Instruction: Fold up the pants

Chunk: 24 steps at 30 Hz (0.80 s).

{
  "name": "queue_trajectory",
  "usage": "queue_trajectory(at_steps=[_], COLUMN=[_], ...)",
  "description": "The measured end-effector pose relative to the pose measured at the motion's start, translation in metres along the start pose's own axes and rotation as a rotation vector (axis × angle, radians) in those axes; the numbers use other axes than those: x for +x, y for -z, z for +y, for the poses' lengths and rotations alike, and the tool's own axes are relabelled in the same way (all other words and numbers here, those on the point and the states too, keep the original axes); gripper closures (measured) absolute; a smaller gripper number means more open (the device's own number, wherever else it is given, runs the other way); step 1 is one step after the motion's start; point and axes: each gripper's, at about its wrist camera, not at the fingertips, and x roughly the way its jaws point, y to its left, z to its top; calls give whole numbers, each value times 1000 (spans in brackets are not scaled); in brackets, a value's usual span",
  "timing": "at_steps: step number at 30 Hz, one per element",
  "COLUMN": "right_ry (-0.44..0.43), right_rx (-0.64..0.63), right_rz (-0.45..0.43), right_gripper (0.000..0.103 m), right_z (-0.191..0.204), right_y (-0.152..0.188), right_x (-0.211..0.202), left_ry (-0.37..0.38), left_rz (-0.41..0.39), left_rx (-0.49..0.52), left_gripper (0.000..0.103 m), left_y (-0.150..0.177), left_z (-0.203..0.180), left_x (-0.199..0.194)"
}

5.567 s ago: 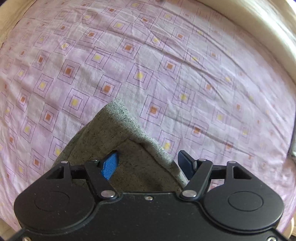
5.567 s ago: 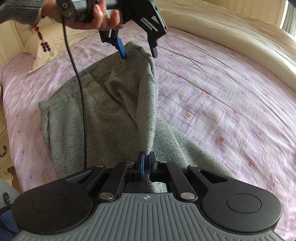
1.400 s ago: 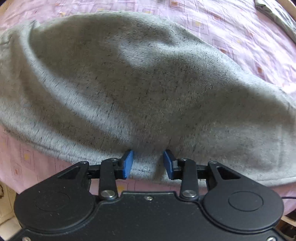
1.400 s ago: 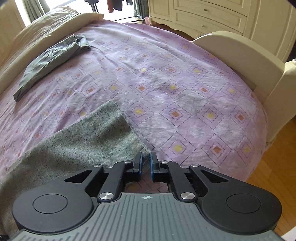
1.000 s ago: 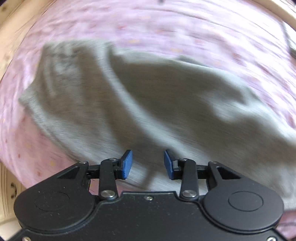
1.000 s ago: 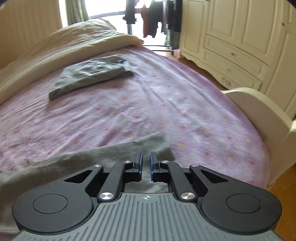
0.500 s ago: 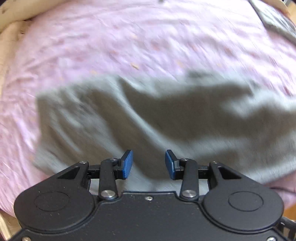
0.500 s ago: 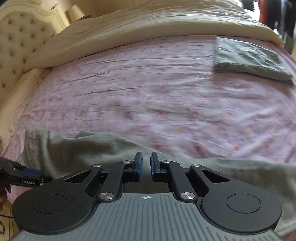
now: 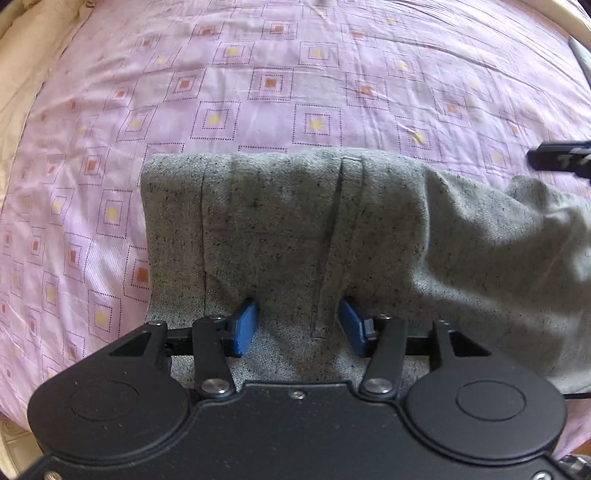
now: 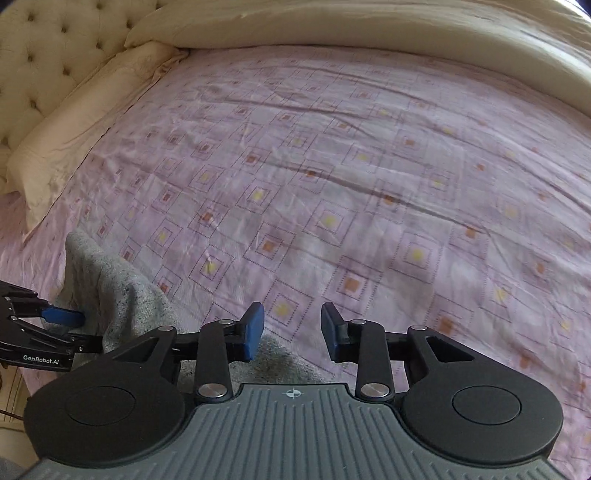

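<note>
The grey pants [image 9: 295,236] lay folded on the pink patterned bedsheet [image 9: 258,92], filling the middle and right of the left wrist view, with the waistband end toward the left of the frame and the cloth running off toward the lower right. The left gripper [image 9: 298,325] sat low in the frame over the near edge of the pants, its jaws spread apart with a vertical seam of the cloth between the blue fingers [image 9: 243,326]; the fingers were not pressing on the fabric. At the right edge of that view a dark, blurred piece of the right gripper [image 9: 557,160] showed above the pants. In the right wrist view the right gripper [image 10: 291,330] had its jaws wide apart, with nothing between them, above the sheet and a bit of grey cloth at the bottom centre. The left gripper appeared at the lower left of that frame, a blue finger touching a raised fold of the pants [image 10: 107,288]. A cream pillow [image 10: 74,122] lay at the upper left, and a cream blanket [image 10: 369,26] ran along the top.
</note>
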Motion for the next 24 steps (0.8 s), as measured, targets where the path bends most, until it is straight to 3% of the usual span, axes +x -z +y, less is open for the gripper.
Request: queue_trajectory(at_steps=[3, 4, 5, 6, 9, 13, 16, 18, 22, 24], right_ry=[-22, -49, -57, -50, -44, -29, -11, -7, -1, 34], right_rx=[38, 53, 47, 30, 16, -34, -42, -1, 234, 364], right_rz=[143, 146, 109, 78, 21, 26, 24, 8, -137, -209], right_gripper=[70, 73, 77, 95, 97, 97, 98, 98, 100, 100], right_z=[-2, -1, 2, 7, 26, 53, 65, 63, 30, 1], right_y=[6, 11, 18, 25, 50, 81, 91, 89, 63, 40], right_x=[20, 17, 8, -1, -27, -35, -35, -36, -46, -46], left_ry=[4, 9, 15, 20, 34, 48, 39, -2, -80, -74], left_rz=[2, 5, 6, 6, 3, -7, -116, -138, 25, -5], left_rx=[-7, -14, -19, -22, -23, -22, -1, 11, -35, -42], left_gripper=[44, 43, 43, 43, 44, 48, 48, 47, 46, 40], left_y=[0, -4, -3, -3, -4, -8, -11, -15, -8, 5], left_z=[1, 2, 4, 5, 10, 12, 12, 12, 27, 36], left_x=[5, 13, 11, 10, 10, -1, -22, -23, 14, 16])
